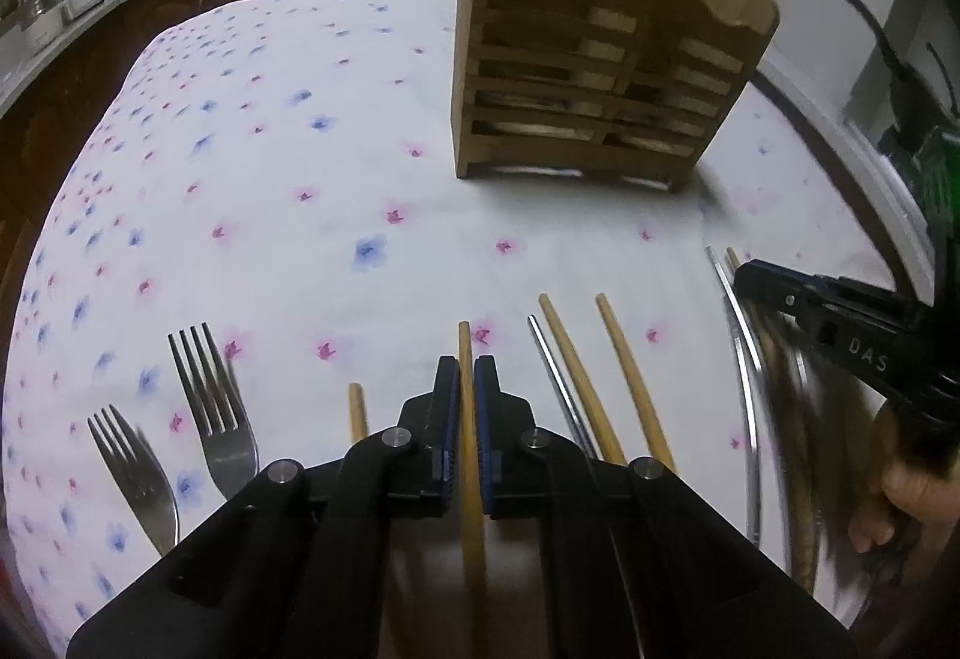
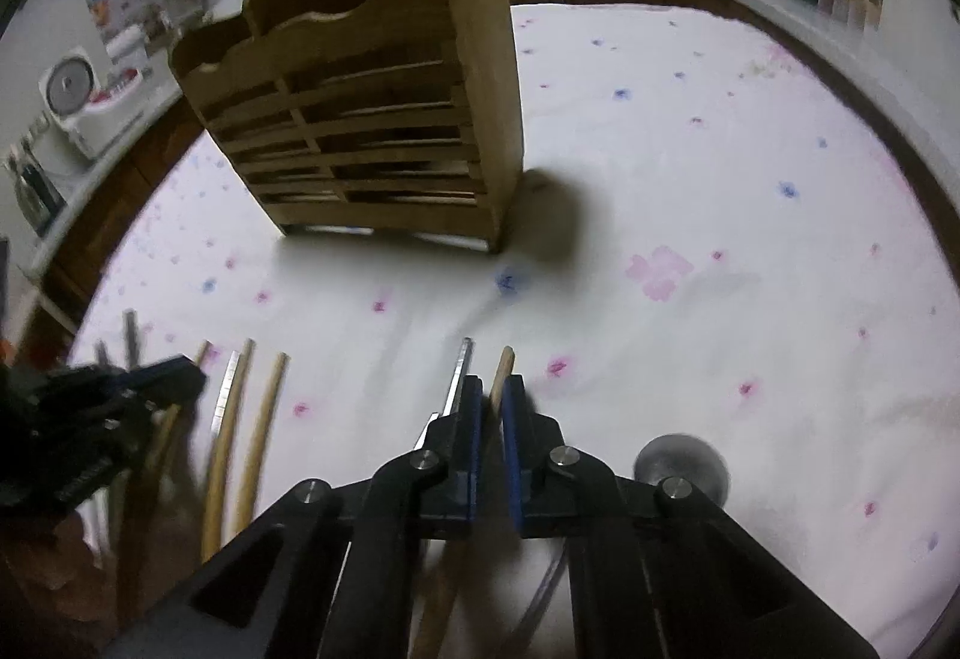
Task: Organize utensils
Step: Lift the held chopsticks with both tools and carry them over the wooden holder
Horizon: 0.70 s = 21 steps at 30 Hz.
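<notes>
Dim indoor light — the white flower-printed tablecloth [image 1: 360,167] reads brightest, faintly glaring. Fisheye bending curves the edges, and corners go black. Right of the left gripper [image 1: 467,377], motion blur smears the round steel tray [image 1: 753,419] — soft shadows underneath.

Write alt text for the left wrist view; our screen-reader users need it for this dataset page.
The left claw is shut on a wooden chopstick lying on a flowered tablecloth. Two forks lie to its left, more chopsticks to its right, and a slatted wooden utensil holder stands beyond.
</notes>
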### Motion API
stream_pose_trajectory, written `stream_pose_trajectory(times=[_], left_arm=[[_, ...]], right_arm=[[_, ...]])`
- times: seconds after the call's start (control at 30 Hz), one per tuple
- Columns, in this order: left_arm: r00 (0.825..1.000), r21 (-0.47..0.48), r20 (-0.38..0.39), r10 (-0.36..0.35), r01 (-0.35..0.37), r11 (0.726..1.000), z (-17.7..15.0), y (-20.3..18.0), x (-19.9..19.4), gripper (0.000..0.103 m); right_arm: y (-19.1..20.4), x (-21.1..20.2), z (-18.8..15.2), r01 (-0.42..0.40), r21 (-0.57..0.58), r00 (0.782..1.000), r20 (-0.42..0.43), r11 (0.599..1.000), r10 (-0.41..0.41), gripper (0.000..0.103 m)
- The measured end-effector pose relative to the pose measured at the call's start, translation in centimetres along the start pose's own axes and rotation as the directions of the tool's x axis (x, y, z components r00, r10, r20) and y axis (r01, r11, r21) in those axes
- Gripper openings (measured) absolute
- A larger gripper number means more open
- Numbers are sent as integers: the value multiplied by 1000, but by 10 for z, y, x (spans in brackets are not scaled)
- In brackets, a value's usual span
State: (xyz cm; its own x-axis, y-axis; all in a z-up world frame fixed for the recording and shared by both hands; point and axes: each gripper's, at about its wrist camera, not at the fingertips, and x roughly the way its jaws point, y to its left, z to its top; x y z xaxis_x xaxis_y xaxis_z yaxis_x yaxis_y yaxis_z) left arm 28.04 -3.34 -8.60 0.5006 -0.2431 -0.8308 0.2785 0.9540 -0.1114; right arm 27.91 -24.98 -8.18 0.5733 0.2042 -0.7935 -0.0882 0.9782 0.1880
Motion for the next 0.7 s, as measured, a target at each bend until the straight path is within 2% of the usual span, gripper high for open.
stream_pose_trajectory(times=[0.17,0.37,0.57,0.7], left_arm=[[999,-7,47,-27,27,1000,1,0,-24,4],[989,-2,131,-68,68,998,3,-7,-71,4],[969,19,232,-91,89,996,5,-16,-122,4],[949,23,298,-102,100,995,7,-17,-151,4]], right_arm=[[5,-24,1,-35,-5,998,50,999,35,6],[9,-61,5,-68,-22,991,118,997,70,5],[16,-103,11,-85,-46,974,205,995,93,5],[20,-134,18,-92,-58,955,278,994,105,5]])
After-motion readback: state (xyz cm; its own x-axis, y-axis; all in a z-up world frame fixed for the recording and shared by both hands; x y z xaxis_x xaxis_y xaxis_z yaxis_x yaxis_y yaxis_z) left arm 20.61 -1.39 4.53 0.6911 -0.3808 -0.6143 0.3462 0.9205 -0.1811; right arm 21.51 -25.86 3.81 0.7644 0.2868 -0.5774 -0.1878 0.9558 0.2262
